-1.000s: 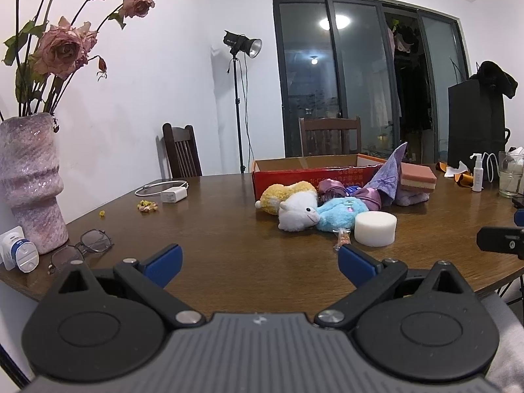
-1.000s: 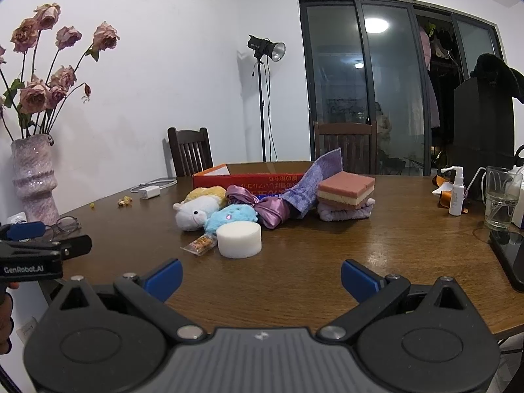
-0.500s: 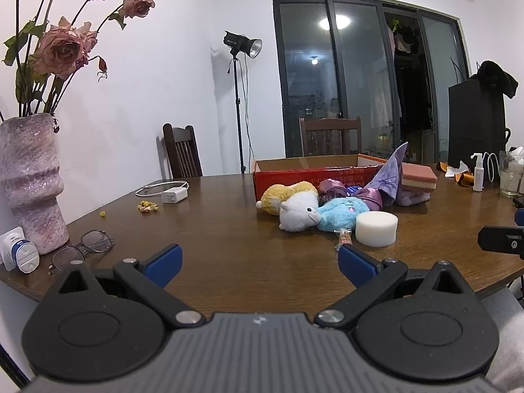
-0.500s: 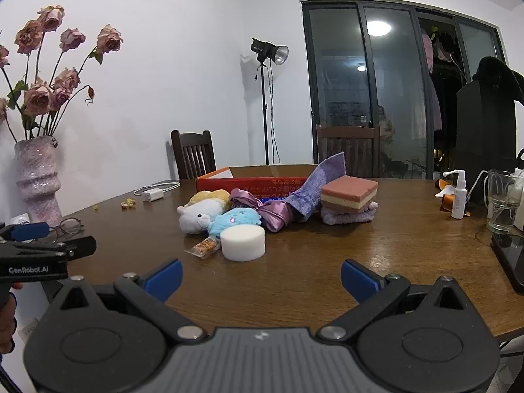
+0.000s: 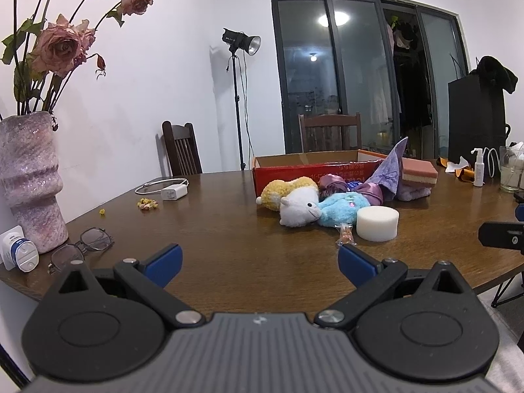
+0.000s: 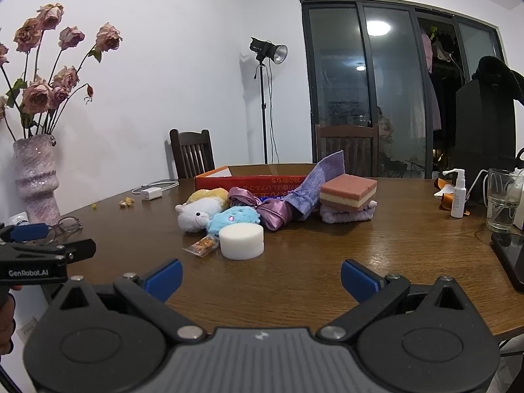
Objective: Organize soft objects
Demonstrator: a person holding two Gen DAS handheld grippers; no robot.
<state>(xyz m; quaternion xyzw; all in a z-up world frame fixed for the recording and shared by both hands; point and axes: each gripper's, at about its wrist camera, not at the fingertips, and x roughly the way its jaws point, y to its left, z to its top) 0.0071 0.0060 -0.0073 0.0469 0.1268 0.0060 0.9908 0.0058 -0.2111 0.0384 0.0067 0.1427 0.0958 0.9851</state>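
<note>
A pile of soft things lies mid-table before a red cardboard box (image 5: pixel 294 173) (image 6: pixel 249 181): a white plush (image 5: pixel 299 209) (image 6: pixel 193 217), a yellow plush (image 5: pixel 285 190), a blue plush (image 5: pixel 340 209) (image 6: pixel 234 217), a round white sponge (image 5: pixel 376 222) (image 6: pixel 241 240), purple satin cloth (image 6: pixel 275 209), a lilac cloth (image 6: pixel 317 180) and a pink layered sponge (image 6: pixel 348 190) on a folded towel. My left gripper (image 5: pixel 258 258) and right gripper (image 6: pixel 260 275) both stand open and empty over the near table edge, well short of the pile.
A pink vase (image 5: pixel 29 177) of dried roses, glasses (image 5: pixel 82 245), a charger (image 5: pixel 173 191) and crumbs sit at the left. A snack wrapper (image 6: pixel 201 245) lies by the sponge. A spray bottle (image 6: pixel 458 193) and a glass (image 6: pixel 502 199) stand at the right. Chairs stand behind the table.
Both grippers have shifted slightly, with the right one rising a little, so the pile sits lower in its view. Nothing on the table has moved.
</note>
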